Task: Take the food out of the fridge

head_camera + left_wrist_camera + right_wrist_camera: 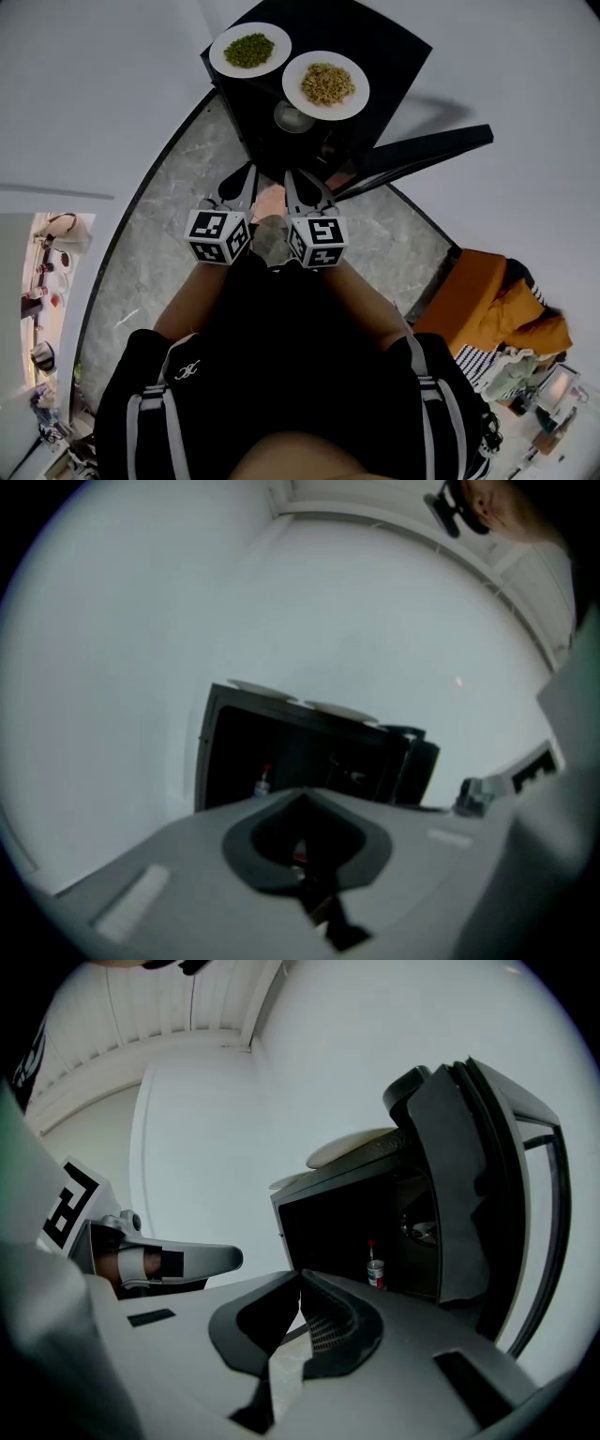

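A small black fridge point(375, 47) stands open against the white wall, its door point(422, 152) swung out to the right. On its top sit a white plate of green food point(249, 50) and a white plate of pale yellow-brown food point(326, 83). Inside, a small bottle with a red cap point(375, 1269) stands on the fridge floor, also the bottle point(263, 781) in the left gripper view. A round glass dish point(292, 116) shows at the fridge's front. My left gripper point(249, 172) and right gripper point(289, 176) hang side by side just before the opening, both shut and empty.
The grey marble floor point(159, 234) runs between white walls. An orange seat with striped cloth point(492, 300) stands at the right. The open door point(469, 1185) fills the right gripper view's right side, and the left gripper point(159, 1262) shows at its left.
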`<state>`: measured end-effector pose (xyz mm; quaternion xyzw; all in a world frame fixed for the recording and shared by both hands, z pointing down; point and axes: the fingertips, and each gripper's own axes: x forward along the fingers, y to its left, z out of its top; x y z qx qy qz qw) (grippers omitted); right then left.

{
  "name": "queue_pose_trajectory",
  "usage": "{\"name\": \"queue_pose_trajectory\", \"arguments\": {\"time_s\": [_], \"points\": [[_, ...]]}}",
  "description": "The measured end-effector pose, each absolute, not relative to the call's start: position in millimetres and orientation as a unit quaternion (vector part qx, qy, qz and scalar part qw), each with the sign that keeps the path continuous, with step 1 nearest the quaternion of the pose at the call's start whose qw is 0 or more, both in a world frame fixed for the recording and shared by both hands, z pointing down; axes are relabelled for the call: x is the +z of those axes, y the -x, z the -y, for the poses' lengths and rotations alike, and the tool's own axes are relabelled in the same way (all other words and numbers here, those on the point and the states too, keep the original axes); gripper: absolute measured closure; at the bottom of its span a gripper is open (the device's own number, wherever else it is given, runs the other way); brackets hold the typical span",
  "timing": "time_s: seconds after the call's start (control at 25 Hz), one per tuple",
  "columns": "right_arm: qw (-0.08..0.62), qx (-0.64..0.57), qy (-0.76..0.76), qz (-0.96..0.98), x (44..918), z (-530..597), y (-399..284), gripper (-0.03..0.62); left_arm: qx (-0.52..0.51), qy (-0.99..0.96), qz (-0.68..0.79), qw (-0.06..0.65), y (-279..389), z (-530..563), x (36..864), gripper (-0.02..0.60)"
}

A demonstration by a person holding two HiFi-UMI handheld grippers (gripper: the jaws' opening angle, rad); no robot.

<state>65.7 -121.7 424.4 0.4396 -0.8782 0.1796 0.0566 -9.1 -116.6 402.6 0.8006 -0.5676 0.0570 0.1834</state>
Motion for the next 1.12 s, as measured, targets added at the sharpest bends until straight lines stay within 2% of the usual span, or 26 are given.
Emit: {"name": "queue_pose_trajectory", "arguments": {"time_s": [0.32,0.64,0.88,1.12], "points": [[0.053,0.182,-0.478,0.858,428.8,135.6,-26.7,0.592,0.057,-0.822,0.536,0.185,50.7,134.4,408.1,0.58],[0.021,0.219,-0.57,0.792,450.8,141.1,30.8,0.592,0.083,-0.869,0.446,0.197,118.0,149.9,430.9,0.58],[-0.01,0.248,-0.628,0.738,469.9,134.6,46.8,0.592,0.091,-0.888,0.399,0.21,148.2,154.9,447.2,0.58],[-0.05,0.308,-0.621,0.719,501.8,125.4,39.2,0.592,0.08,-0.889,0.395,0.22,145.1,152.9,462.5,0.58]]}}
